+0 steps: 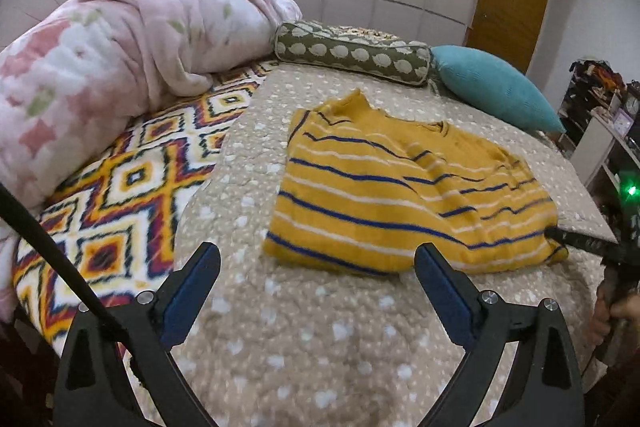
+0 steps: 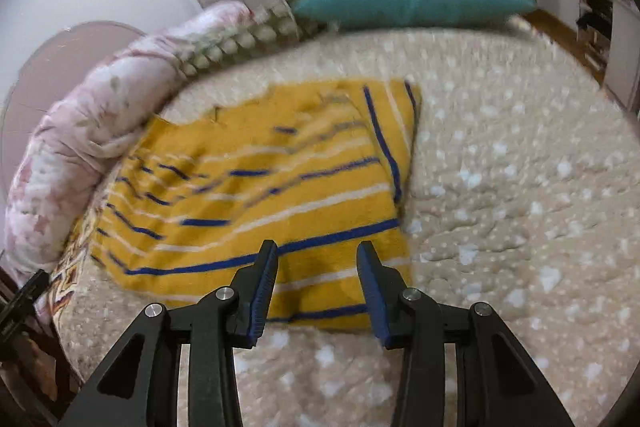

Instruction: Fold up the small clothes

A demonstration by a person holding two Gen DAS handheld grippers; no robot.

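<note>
Hovering wide open and empty, the left gripper [image 1: 318, 267] is facing the folded yellow knit sweater with blue and white stripes [image 1: 400, 195] on the beige dotted bedspread [image 1: 320, 347]. Right view: the right gripper [image 2: 316, 267], half open, is gripping nothing near the sweater's near edge; probably between folds, needing a fresh hem grasp.

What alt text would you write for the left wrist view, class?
A folded yellow striped sweater lies on a beige dotted blanket, just beyond the open, empty left gripper. Behind it sit a teal cushion and a pink quilt.
</note>
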